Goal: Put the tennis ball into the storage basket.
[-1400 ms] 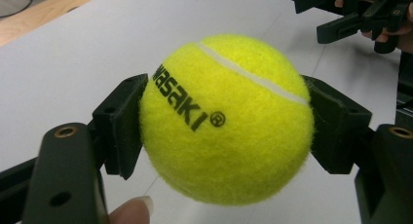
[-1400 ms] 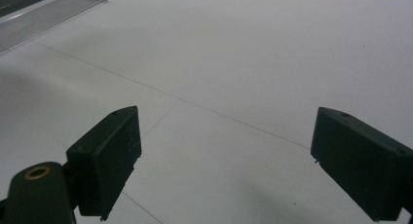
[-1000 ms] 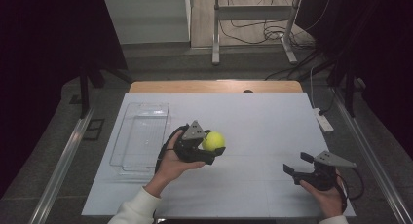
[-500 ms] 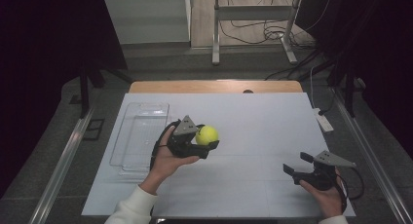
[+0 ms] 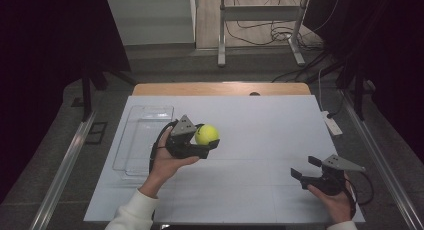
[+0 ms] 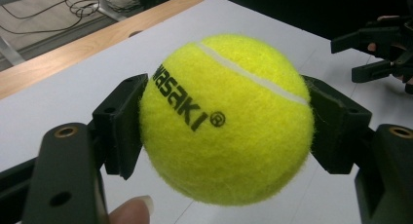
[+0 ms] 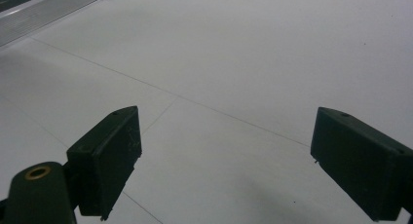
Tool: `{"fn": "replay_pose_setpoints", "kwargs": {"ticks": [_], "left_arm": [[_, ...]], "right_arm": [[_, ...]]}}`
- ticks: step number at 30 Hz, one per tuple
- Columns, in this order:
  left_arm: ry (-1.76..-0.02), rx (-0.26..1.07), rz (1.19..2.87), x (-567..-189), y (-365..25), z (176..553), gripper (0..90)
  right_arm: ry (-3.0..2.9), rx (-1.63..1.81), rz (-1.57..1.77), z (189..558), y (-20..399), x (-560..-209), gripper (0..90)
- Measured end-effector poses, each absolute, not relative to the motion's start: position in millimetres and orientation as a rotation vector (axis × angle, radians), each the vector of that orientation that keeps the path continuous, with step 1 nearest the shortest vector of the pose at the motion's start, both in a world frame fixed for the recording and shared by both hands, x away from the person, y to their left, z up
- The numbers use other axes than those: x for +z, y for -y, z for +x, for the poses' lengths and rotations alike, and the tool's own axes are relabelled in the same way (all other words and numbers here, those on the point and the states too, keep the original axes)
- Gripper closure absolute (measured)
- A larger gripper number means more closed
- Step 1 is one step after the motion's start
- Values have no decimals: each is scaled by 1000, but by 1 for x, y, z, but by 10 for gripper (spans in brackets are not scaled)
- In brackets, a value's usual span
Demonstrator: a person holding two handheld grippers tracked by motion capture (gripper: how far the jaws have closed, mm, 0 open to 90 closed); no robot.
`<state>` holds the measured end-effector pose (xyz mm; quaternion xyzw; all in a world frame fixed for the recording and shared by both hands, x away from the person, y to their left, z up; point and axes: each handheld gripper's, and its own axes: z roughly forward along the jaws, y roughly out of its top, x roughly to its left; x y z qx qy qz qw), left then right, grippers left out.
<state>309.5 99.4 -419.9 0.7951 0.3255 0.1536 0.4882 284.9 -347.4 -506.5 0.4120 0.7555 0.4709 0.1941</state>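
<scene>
A: Slip risk — tennis ball [image 6: 226, 119] pinched at its sides by left gripper [image 5: 206, 140], held off the desk [image 5: 260, 120] toward its left edge; round felt could roll out of the pads.

B: Clear tray [image 5: 142, 140] sits just beside, along that edge; right gripper [image 5: 307, 168] rests spread and empty near the near right corner — nothing blocks.

We see a fuzzy felt tennis ball [image 6: 226, 119], matt black plastic claw pads [image 6: 122, 126], a smooth matt white surface [image 5: 270, 135], a clear glossy plastic tray [image 5: 142, 125].
</scene>
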Motion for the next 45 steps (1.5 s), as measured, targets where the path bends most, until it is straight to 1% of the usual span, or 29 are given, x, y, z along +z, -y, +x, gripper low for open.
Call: {"fn": "replay_pose_setpoints", "kwargs": {"ticks": [45], "left_arm": [[-899,480,1827,-410,-143,319,265]], "right_arm": [[-2119,1318,1151,285,347,-507,116]]}}
